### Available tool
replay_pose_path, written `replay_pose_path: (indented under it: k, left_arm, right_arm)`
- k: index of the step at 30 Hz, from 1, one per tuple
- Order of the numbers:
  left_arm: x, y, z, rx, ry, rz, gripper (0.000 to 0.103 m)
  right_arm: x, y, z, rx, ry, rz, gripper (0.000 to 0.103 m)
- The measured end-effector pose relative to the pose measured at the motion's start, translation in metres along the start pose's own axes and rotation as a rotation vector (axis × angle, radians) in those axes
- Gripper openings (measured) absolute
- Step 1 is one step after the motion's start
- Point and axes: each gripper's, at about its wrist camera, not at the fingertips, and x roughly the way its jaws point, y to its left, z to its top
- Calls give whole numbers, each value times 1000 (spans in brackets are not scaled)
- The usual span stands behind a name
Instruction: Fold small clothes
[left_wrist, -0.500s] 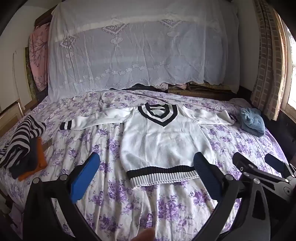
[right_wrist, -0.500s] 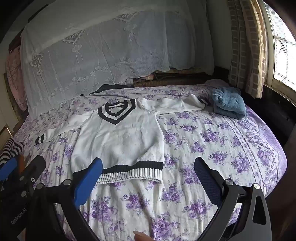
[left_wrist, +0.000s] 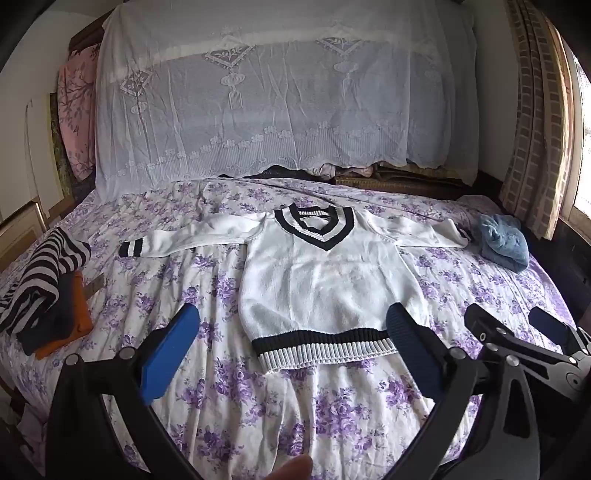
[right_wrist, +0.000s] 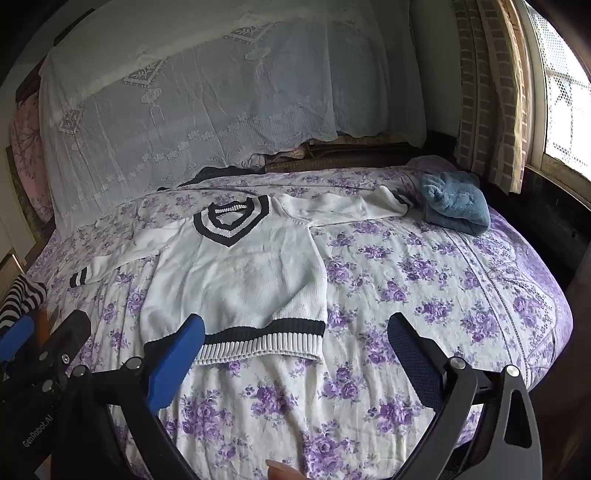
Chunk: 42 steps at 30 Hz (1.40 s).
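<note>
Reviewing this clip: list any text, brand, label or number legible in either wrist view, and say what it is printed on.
"GenRobot.AI": white lettering running up the black body of the left gripper, seen at the lower left edge of the right wrist view.
No other text is readable: the white sweater, the floral bedspread, the lace cloth and the striped garment show patterns only, no lettering or tags.

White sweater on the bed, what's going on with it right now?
Nothing holds it yet. The white sweater lies flat, face up, sleeves spread, on the floral bedspread. The left tool and right tool hover open near its striped hem, neither touching it. Folding has not started.
</note>
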Motion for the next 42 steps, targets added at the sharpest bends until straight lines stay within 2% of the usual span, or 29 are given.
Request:
replay_pose_path:
  k: [42]
  left_arm:
    - [8, 3, -4, -2, 12, -2, 99]
  right_arm:
    - [9, -2, -8, 8, 20, 2, 100]
